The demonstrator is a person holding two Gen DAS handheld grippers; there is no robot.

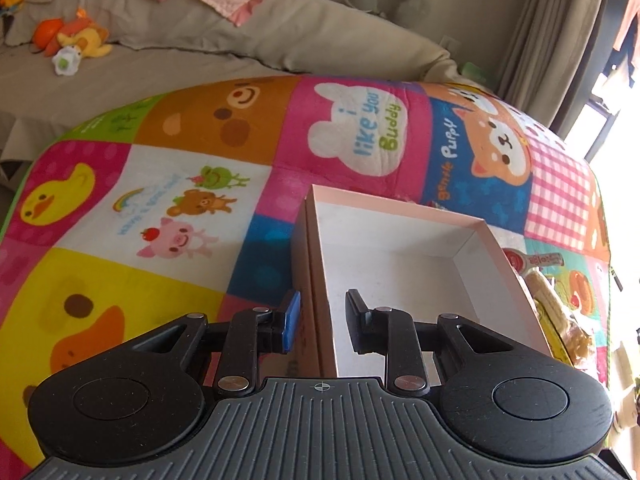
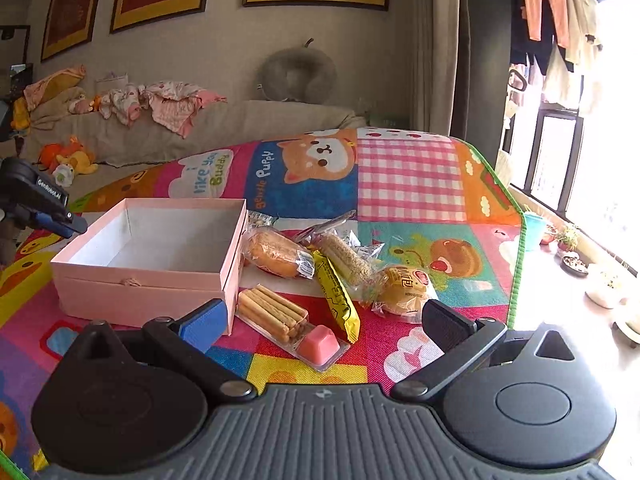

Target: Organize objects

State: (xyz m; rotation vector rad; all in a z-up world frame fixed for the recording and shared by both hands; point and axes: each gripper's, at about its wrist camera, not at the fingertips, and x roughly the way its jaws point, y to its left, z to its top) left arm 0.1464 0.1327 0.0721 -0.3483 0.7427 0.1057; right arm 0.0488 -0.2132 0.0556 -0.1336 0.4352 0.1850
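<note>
Your pink box (image 2: 152,264) sits empty on the mat (image 2: 408,184), snacks (image 2: 332,276) beside it. Left gripper (image 1: 322,320) straddles its wall, not pinching; right gripper (image 2: 320,320) gapes wide, empty.

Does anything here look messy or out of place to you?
Nothing is spilled or broken. The pink box sits open and empty on the play mat, while the wrapped snacks lie loose beside it, overlapping: a bun, a yellow bar, and a biscuit-stick tray. That heap is the untidy part.
</note>
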